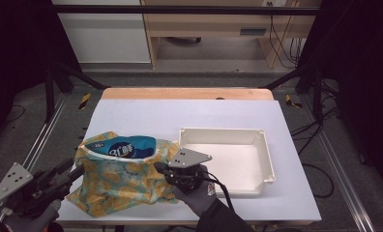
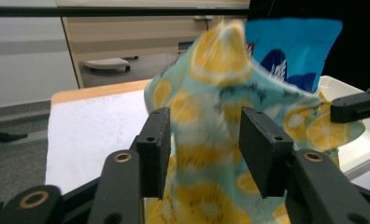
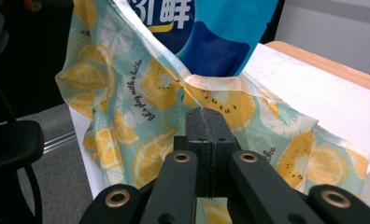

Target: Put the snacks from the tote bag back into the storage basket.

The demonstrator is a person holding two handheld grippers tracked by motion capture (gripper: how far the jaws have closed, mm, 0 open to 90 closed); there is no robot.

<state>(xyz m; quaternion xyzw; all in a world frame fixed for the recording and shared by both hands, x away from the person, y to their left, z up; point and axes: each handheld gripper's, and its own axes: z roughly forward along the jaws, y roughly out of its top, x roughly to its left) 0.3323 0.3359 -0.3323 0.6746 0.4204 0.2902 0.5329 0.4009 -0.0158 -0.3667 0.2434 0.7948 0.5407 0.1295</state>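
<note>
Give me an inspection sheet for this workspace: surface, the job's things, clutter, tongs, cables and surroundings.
Surface: white mat over a wooden tabletop.
Job's things: lemon-print bag slumped at the front left, mouth open; blue snack packet sticking out of the mouth.
Clutter: white tray right of the bag; nothing seen in it.
Tongs: left tongs open, bag fabric between the jaws and not pressed; right tongs shut on the bag's rim.
Cables: black cable trailing from the right tongs; more cables on the floor beyond.
Surroundings: black frame, wooden furniture behind, grey floor.
</note>
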